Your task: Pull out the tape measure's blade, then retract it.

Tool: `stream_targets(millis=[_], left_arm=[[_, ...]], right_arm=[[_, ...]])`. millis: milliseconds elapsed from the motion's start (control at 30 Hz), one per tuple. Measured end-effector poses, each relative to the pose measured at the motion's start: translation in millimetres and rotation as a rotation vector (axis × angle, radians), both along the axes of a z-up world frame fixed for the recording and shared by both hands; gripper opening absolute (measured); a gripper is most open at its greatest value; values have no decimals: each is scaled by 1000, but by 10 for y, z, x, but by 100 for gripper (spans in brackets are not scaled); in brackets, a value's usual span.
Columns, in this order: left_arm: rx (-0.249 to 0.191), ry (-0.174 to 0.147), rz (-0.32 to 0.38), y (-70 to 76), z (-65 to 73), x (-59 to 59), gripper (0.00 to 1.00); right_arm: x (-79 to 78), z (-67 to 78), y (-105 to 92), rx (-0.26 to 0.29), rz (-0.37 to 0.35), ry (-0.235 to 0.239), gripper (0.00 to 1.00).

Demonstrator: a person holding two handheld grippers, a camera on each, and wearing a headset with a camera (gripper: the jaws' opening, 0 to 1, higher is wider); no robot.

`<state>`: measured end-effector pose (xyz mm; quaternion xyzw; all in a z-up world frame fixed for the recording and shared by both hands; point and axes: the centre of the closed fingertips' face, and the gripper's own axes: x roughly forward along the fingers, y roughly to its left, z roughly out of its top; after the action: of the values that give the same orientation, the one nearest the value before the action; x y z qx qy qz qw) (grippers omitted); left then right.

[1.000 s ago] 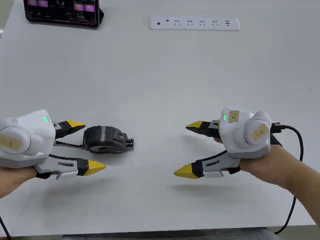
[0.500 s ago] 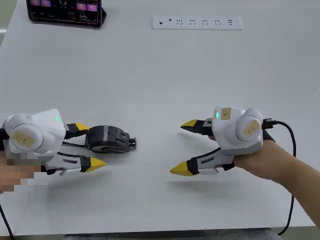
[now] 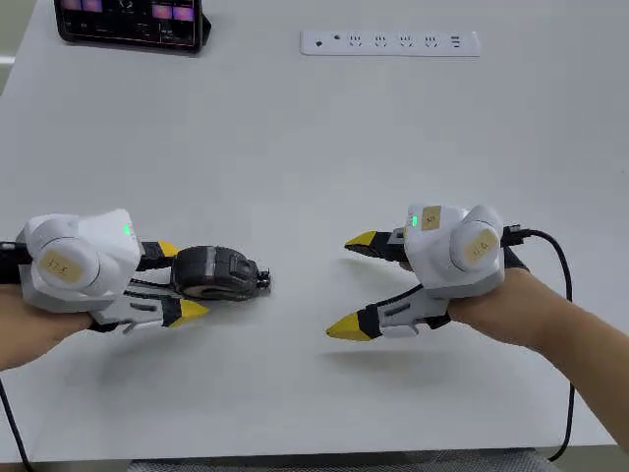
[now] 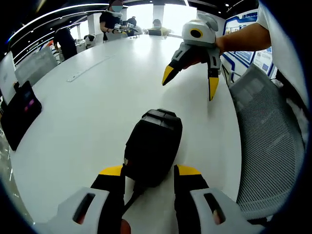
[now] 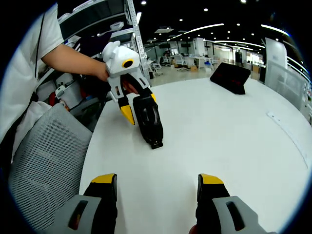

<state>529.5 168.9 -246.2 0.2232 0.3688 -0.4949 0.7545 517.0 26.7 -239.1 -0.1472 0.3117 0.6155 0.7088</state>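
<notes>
Two needs: left gripper [image 3: 181, 280], straddling the tape measure [image 3: 214, 272], hold unclear, must clamp firmly; empty, wide-open right gripper [image 3: 347, 285] pinches its hook [image 3: 261, 282].

We work in an open-plan office or lab hall. A long white table [image 4: 83, 107] runs ahead of the left gripper [image 4: 150, 171], with people [image 4: 114, 17] at its far end and a grey mesh office chair [image 4: 265, 131] to that gripper's right. Beyond the right gripper [image 5: 157, 179] we see rows of desks and chairs [image 5: 195, 61] under ceiling spotlights [image 5: 205, 9]. A power strip [image 3: 390, 42] and a dark screen device [image 3: 128, 22] lie on the table far ahead of both grippers.
</notes>
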Motion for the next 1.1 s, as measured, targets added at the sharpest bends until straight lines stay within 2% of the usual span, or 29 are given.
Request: stream_targets(millis=[300,433,533,667,800,933,1100], left_arm=[[39,-4,-71,-27,6,36,29],[86,-17,-117,-36,-14,24,29],[104,-8,-129,-24,-18,28,28],[163,2,-140,-16,-30,24,28],[197,-16,-146,-3,-36,29,28],[189,-22,-136,13,-33,40,27],[190,-9,-131,17,-39,35,27]], right_arm=[[-7,-26,65,7,11,3,61],[-3,-42,90,7,15,5,60],[1,-43,104,5,18,0,58],[12,-42,128,6,17,-6,57],[30,-25,159,14,10,-14,54],[42,-17,195,24,8,-18,52],[56,-14,244,33,12,-26,49]])
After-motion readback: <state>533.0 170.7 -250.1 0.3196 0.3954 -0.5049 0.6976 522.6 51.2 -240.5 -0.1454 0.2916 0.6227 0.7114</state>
